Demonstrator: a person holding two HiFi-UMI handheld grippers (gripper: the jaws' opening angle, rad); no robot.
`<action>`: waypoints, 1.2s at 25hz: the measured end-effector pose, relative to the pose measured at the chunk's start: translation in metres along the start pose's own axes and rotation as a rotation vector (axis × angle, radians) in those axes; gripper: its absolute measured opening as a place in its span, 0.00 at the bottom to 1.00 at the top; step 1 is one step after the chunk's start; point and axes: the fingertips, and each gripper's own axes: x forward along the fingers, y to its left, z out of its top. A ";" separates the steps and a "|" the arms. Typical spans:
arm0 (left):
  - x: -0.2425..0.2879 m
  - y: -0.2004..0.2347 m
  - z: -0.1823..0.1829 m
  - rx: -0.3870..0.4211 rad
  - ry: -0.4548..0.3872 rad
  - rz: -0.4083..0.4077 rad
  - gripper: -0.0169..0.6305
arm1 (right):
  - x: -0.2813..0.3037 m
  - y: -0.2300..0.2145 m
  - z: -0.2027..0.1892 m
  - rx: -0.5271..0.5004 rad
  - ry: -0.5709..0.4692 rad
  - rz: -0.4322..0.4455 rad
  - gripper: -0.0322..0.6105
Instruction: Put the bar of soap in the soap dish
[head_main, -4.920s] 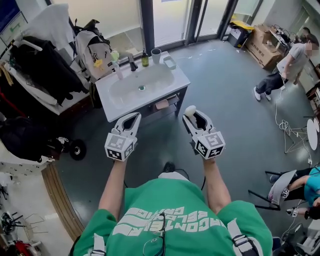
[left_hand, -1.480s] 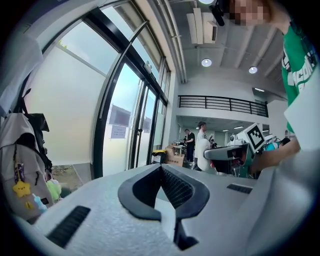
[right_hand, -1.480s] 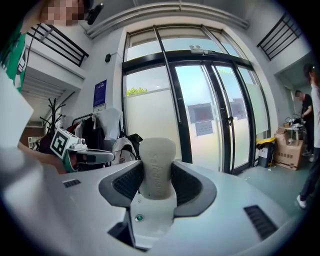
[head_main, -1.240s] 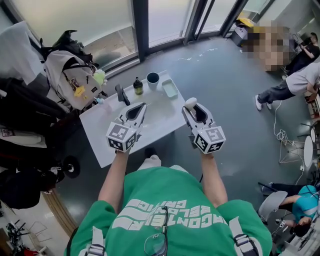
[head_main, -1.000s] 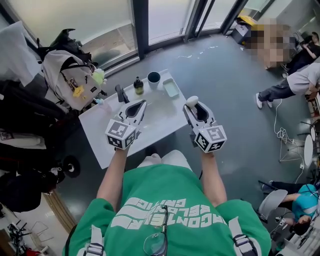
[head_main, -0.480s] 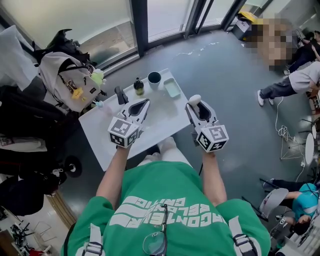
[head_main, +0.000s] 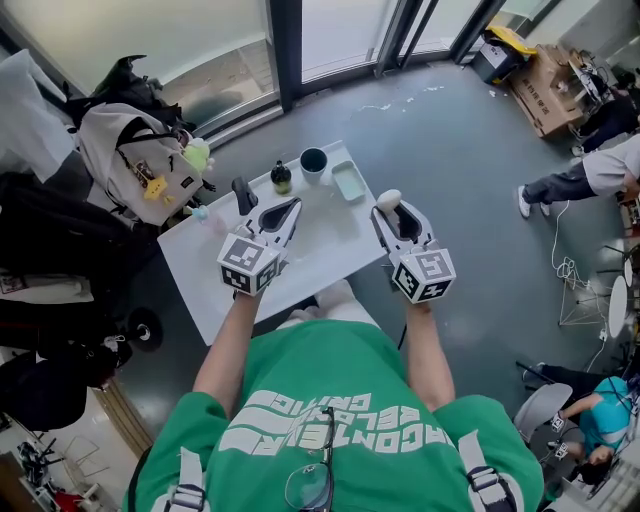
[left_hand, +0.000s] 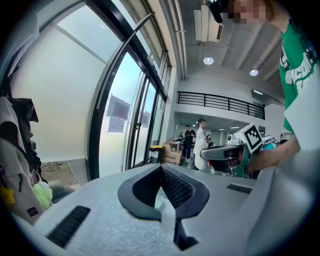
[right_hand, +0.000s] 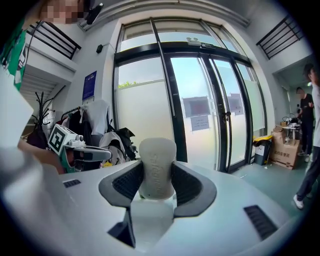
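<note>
In the head view a pale green soap dish (head_main: 349, 181) lies at the far right corner of the white sink table (head_main: 330, 245). My right gripper (head_main: 392, 208) is shut on an off-white bar of soap (head_main: 386, 198), held level above the table's right edge, short of the dish. In the right gripper view the soap (right_hand: 157, 167) stands upright between the dark pads. My left gripper (head_main: 295, 205) hovers over the middle of the table, shut with nothing in it; its tips meet in the left gripper view (left_hand: 161, 170).
A dark cup (head_main: 313, 160), a small bottle (head_main: 282, 178) and a black faucet (head_main: 243, 195) line the table's far edge. A backpack (head_main: 130, 150) and dark coats crowd the left. Glass doors stand beyond. People (head_main: 590, 175) and cardboard boxes (head_main: 550, 90) are at the right.
Since 4.9 s ago the person has walked up to the sink table, which now lies under the grippers. Over the last second both grippers have barely moved; the soap stays gripped.
</note>
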 end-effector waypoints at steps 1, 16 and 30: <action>0.002 0.002 -0.001 -0.005 0.001 0.002 0.04 | 0.003 -0.001 0.000 -0.003 0.005 0.002 0.33; 0.035 0.012 -0.029 -0.065 0.050 0.006 0.04 | 0.052 -0.030 -0.028 -0.020 0.118 0.037 0.33; 0.058 0.041 -0.080 -0.199 0.114 0.070 0.04 | 0.117 -0.055 -0.088 -0.031 0.310 0.084 0.33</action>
